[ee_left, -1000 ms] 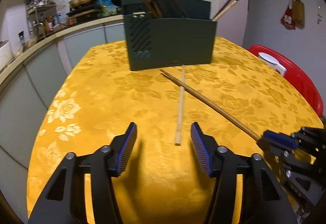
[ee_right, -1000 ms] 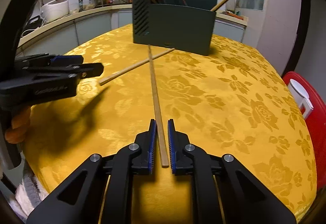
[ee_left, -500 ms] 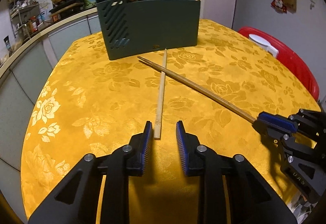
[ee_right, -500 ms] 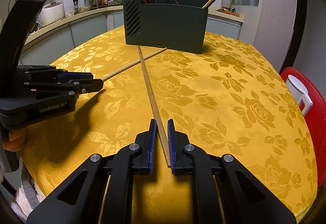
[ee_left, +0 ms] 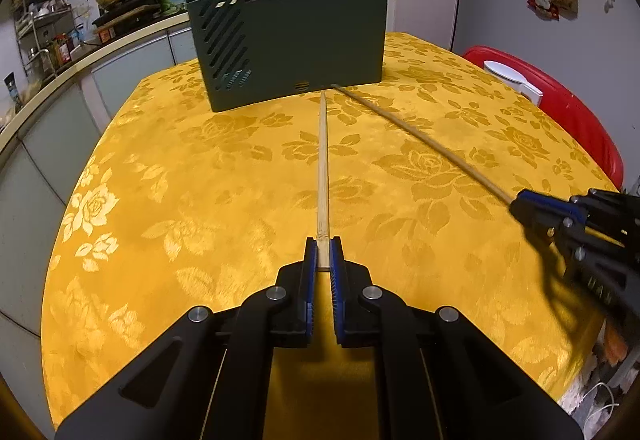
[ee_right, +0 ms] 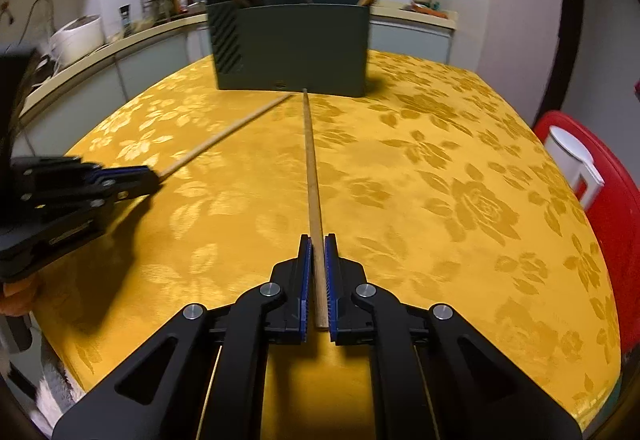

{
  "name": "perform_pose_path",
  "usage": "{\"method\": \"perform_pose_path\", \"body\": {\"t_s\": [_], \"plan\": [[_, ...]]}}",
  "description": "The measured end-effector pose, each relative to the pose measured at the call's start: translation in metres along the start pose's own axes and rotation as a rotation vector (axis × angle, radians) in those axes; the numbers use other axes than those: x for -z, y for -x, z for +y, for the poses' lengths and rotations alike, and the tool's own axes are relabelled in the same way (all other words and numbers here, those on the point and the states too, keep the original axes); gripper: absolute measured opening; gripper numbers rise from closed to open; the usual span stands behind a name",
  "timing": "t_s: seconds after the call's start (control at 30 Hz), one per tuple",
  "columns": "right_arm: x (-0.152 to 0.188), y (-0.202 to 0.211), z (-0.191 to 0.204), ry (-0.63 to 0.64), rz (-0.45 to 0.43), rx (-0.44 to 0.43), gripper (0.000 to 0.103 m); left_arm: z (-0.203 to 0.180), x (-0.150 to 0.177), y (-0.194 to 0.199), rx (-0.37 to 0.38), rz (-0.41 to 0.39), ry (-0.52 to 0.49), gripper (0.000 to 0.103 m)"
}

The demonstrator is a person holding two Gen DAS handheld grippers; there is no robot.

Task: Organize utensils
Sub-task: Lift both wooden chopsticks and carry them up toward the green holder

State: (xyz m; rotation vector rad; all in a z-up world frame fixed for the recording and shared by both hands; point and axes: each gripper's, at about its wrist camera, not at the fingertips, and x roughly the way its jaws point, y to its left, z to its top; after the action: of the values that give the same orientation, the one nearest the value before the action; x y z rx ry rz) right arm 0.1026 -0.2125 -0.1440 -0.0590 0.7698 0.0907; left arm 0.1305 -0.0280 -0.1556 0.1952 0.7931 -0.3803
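Left hand-held gripper (ee_left: 322, 258): blue ribbed pads pinching near end of pale square bamboo chopstick (ee_left: 322, 176).
Right hand-held gripper (ee_right: 316, 272): pads clamped on darker round wooden chopstick (ee_right: 310, 168).
Chopsticks: both lie on worktop (ee_left: 200, 176), far tips meeting by dark green slotted plastic utensil holder (ee_left: 292, 48).
Worktop: yellow floral brocade cloth, glossy.
Holder contents: dark sticks leaning out, tops cropped.
Unclear: right view motion-blurred; background clutter illegible.

Warm, dimmish indoor light from overhead casts soft dark shadows of the tongs on the yellow bench (ee_left: 208, 168), fisheye bending darkens every edge, and the right view looks slightly motion-blurred, perhaps most toward the background.
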Motion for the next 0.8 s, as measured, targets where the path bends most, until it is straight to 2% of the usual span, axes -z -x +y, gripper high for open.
{"method": "perform_pose_path", "body": {"t_s": [0.3,0.47,0.8], "plan": [[0.014,0.012,-0.008,-0.011,-0.019,-0.013,0.007,0.003,0.002,0.008,-0.002,-0.027,0.03,0.006],[0.019,0.013,-0.007,-0.015,-0.053,-0.015,0.007,0.002,0.005,0.004,-0.008,-0.014,0.03,0.006],[0.019,0.013,-0.005,0.005,-0.07,-0.012,0.007,0.002,0.006,0.003,-0.013,-0.028,0.035,0.007]]}}
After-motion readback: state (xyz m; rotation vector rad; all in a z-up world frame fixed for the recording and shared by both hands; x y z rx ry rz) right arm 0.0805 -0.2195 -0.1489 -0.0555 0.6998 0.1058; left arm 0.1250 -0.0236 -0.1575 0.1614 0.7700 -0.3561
